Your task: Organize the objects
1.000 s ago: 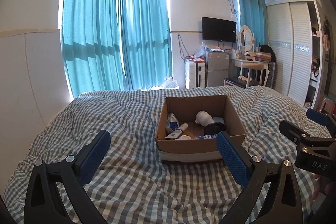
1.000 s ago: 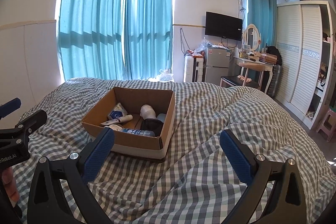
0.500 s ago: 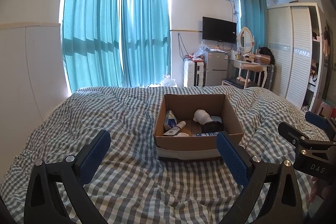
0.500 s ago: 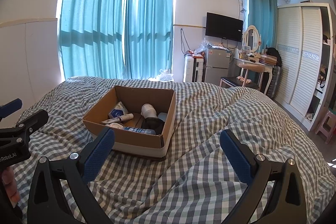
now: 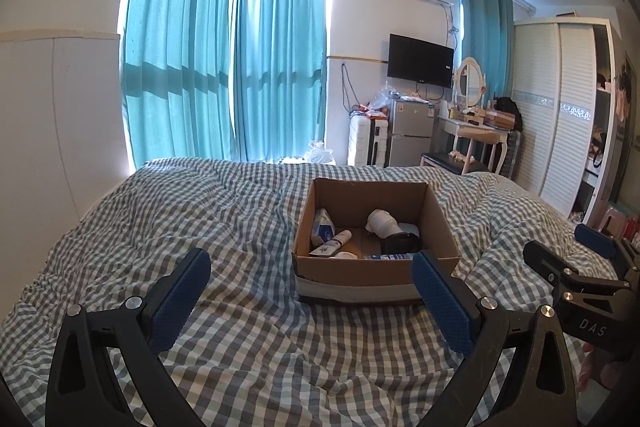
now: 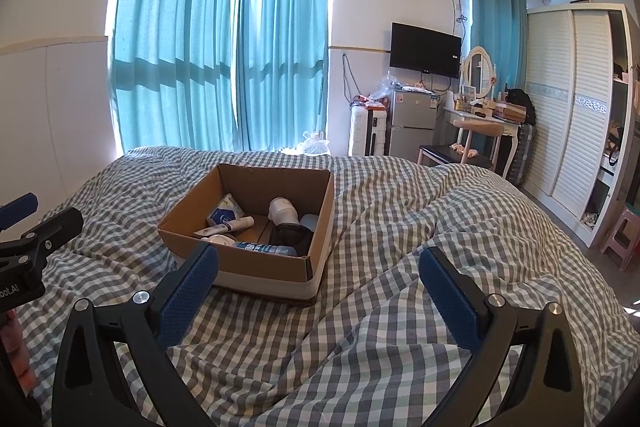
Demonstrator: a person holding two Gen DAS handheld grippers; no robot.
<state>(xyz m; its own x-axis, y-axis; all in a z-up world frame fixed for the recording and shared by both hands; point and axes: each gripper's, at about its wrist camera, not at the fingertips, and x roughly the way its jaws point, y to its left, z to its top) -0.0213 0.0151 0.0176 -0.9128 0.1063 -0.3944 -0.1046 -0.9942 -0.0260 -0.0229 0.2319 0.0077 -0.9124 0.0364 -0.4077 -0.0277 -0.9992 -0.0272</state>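
An open cardboard box (image 5: pixel 360 273) sits on a bed with a grey checked duvet (image 5: pixel 200 211); it also shows in the right wrist view (image 6: pixel 264 273). Inside lie a white jar (image 5: pixel 380 223), a white tube (image 5: pixel 334 243), a blue-and-white pouch (image 5: pixel 322 229), a black item (image 5: pixel 400 242) and a blue-labelled bottle (image 6: pixel 260 248). My left gripper (image 5: pixel 310 301) is open and empty, just short of the box's near side. My right gripper (image 6: pixel 320 297) is open and empty, near the box's near right corner.
Teal curtains (image 5: pixel 224 67) hang behind the bed. A small fridge (image 5: pixel 410 133), a white suitcase (image 5: pixel 362 143), a dressing table with mirror (image 5: pixel 476 123) and a white wardrobe (image 5: pixel 560 123) stand at the back right. A pink stool (image 6: pixel 620 235) is on the floor.
Both views have tilted slightly upward and drawn back a little, so the box sits lower in each frame. Both grippers have stayed open and empty.
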